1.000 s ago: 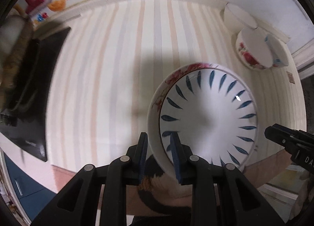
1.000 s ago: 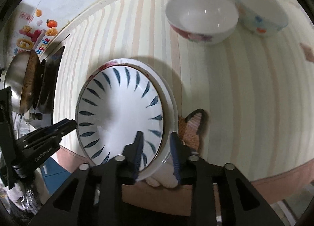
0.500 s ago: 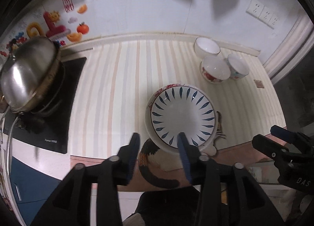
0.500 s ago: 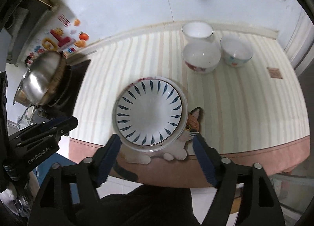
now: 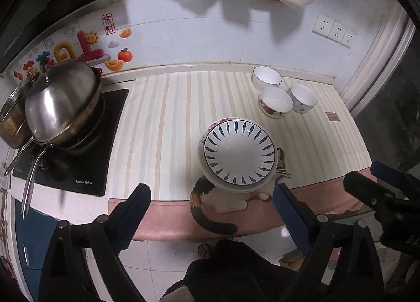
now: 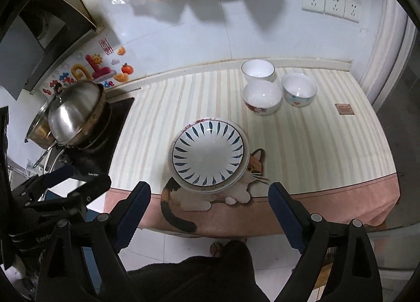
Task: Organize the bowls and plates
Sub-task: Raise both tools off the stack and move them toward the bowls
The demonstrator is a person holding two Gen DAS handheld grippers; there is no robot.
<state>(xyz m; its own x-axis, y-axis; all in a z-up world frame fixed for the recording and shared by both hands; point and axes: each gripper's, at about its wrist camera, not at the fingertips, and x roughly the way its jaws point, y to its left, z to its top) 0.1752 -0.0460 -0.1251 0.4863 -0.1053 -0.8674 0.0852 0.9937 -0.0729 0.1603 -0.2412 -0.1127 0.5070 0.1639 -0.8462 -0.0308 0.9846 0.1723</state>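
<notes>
Left wrist view: the left gripper (image 5: pixel 211 212) hangs above the table's front edge, jaws opening with nothing between them. Beyond the jaws the leaf plate (image 5: pixel 239 157) rests on a second plate (image 5: pixel 203 142), whose floral rim shows at the back left. The pair sits near the front edge of the table (image 5: pixel 168 123), partly over a cat picture (image 5: pixel 210 197) on the cloth. Three bowls, plain (image 5: pixel 267 78), floral (image 5: pixel 275 102) and pale (image 5: pixel 303 97), cluster near the back right corner, close together but unstacked. The main risk, as I judge it, is the plates' place: they lie so close to the front edge that a careless jaw coming down could push them off. The top plate also sits off-centre on the lower one, so a sideways knock may slide it.

Right wrist view: the right gripper (image 6: pixel 210 216) is likewise released, jaws opening and empty, with the plates (image 6: pixel 208 153) beyond them. The bowls (image 6: pixel 262 98) stand nearly touching, so a wide jaw reaching for one may strike its neighbour and tip it. A pan (image 6: pixel 76 115) crowds the left end, leaving less room to shift things that way.
</notes>
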